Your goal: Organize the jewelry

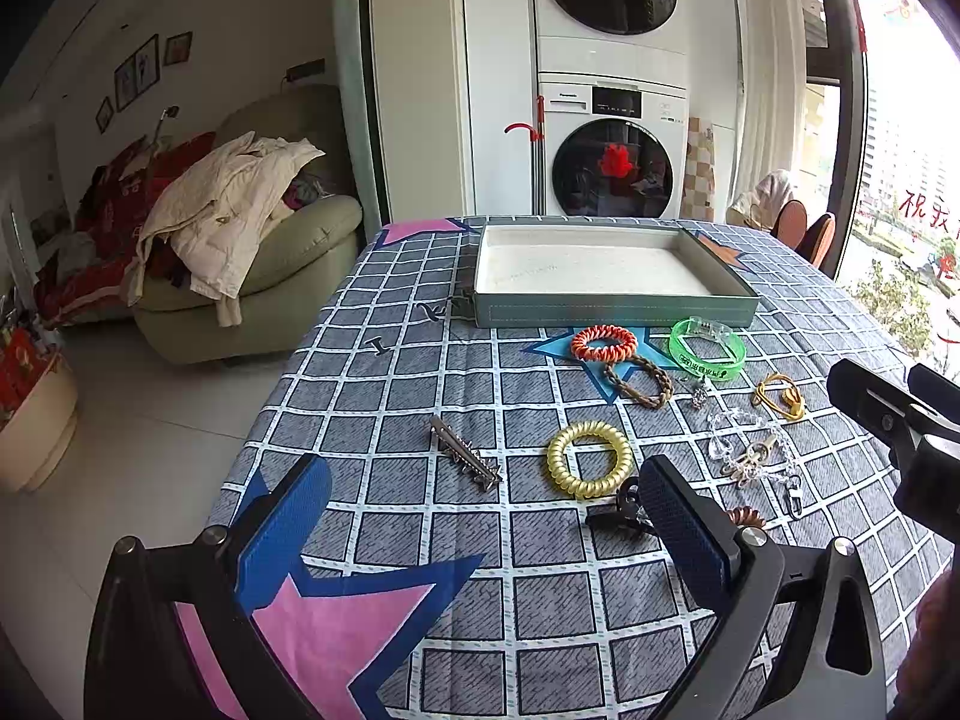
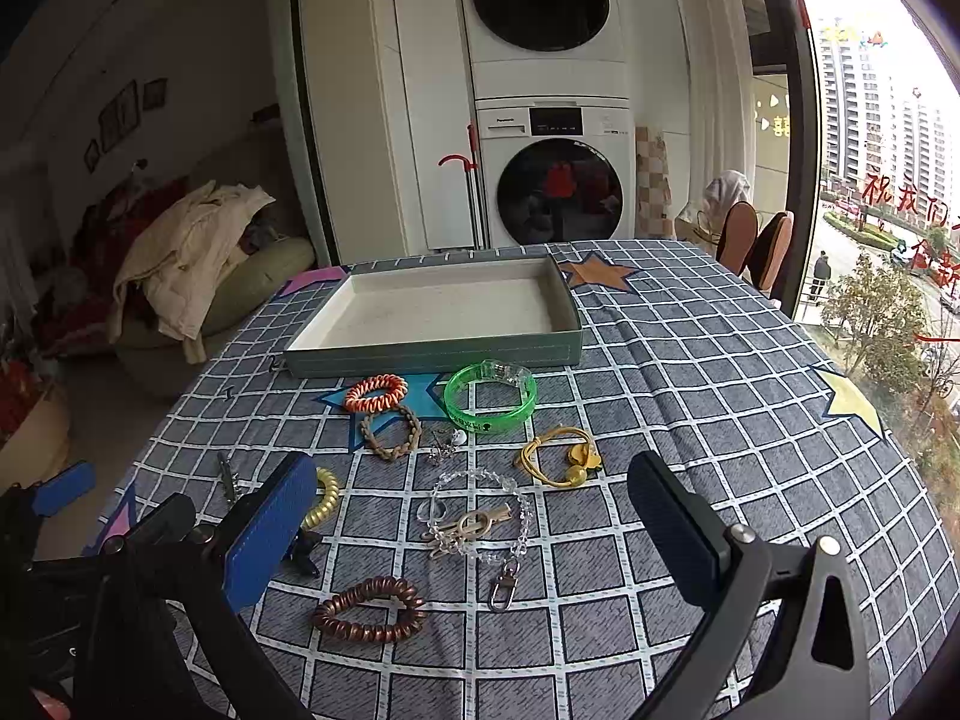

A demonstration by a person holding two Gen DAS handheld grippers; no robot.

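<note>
Tray (image 2: 432,354) x1 empty, coil ties x3, green bangle (image 2: 489,399) x1, both grippers' jaws wide apart, holding nothing.

Three coil hair ties (image 2: 375,393), one tray (image 2: 432,354), two hair clips (image 1: 465,459).

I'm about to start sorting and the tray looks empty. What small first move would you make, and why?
Probably lower the open right gripper onto the clear bead chain, since it lies between its fingers already. The tray holds nothing yet, all pieces sit loose on the tablecloth, and the left gripper is open too.
</note>
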